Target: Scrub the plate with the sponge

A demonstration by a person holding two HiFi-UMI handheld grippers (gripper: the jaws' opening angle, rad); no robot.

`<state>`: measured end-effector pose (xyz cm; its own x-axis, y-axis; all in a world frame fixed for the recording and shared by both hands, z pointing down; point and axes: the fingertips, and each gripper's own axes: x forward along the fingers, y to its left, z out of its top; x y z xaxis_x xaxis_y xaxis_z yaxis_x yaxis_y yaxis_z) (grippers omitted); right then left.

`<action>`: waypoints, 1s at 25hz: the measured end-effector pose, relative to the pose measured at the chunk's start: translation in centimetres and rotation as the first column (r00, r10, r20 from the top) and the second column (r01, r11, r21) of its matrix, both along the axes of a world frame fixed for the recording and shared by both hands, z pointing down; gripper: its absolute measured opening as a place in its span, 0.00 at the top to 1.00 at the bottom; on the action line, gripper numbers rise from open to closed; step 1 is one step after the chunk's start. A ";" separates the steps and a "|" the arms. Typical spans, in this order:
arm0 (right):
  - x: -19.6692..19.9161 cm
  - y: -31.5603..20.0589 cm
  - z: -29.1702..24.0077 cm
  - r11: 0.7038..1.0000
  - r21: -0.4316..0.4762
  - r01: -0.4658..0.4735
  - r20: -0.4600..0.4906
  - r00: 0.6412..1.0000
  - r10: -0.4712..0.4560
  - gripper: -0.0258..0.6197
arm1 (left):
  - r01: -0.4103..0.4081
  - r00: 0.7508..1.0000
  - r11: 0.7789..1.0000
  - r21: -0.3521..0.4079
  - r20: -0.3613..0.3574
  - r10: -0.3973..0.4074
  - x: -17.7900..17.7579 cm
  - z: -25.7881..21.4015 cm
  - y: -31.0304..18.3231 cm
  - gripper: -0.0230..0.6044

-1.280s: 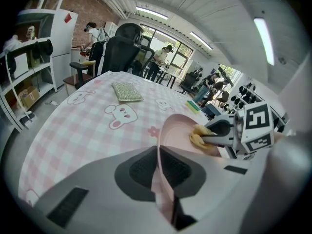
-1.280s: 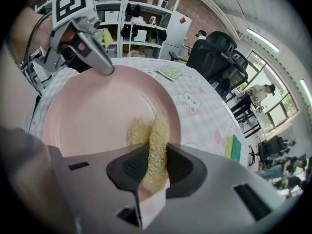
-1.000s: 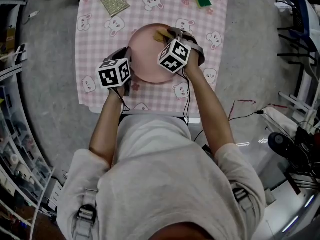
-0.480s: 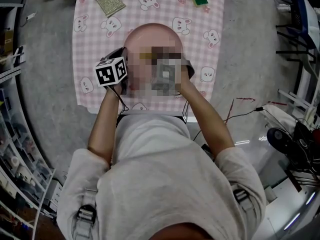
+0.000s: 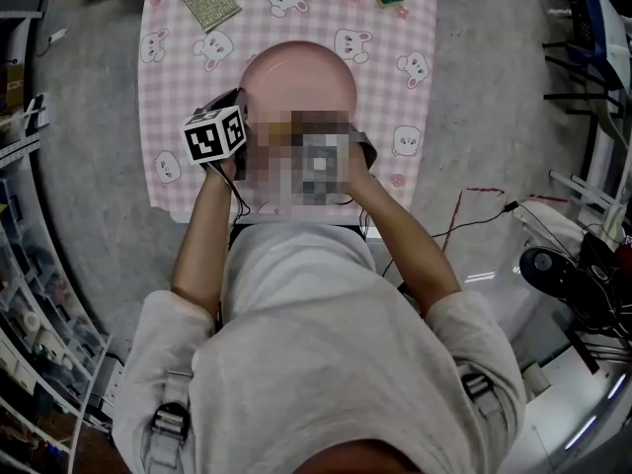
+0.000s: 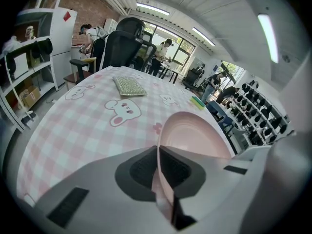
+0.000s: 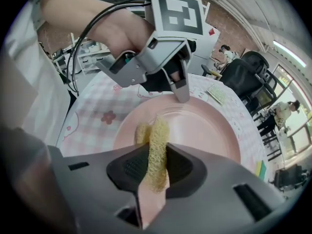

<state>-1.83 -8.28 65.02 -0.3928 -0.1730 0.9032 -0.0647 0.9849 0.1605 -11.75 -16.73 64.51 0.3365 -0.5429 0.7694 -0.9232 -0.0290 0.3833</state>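
Sponge [image 7: 156, 143] pinched in right hand-held gripper [image 7: 157, 156], over the plate [image 7: 207, 130].

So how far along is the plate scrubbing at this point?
Done: left gripper clamps the plate by its rim, right gripper grips the yellow sponge. In hand: sponge over the plate's near edge. Left: unclear; no foam or dirt shows how much is scrubbed.

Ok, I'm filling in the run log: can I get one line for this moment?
left hand-held gripper: shut on plate rim | right hand-held gripper: shut on sponge | sponge: over plate's near side
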 end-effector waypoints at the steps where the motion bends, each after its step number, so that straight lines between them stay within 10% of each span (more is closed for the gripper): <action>1: 0.1 0.3 0.0 1.000 -0.012 0.005 0.001 1.000 -0.005 0.83 | -0.004 1.000 1.000 0.004 0.001 0.004 0.1 0.0 -0.2 0.92; 14: 2.1 0.5 -2.1 0.987 -0.094 -0.129 0.127 0.982 0.140 0.83 | -0.037 0.995 0.999 0.018 0.091 0.036 -0.2 0.4 -2.3 0.85; 25: 6.0 -3.6 -7.2 0.866 -0.215 -0.451 0.409 0.764 0.499 0.83 | 0.012 0.987 0.992 0.122 0.159 -0.032 -2.4 -5.2 1.4 0.76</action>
<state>4.18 -11.91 57.81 -0.6392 -0.3641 0.6774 -0.5676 0.8177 -0.0961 -14.15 -15.37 59.32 0.2006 -0.6407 0.7411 -0.9734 -0.0446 0.2248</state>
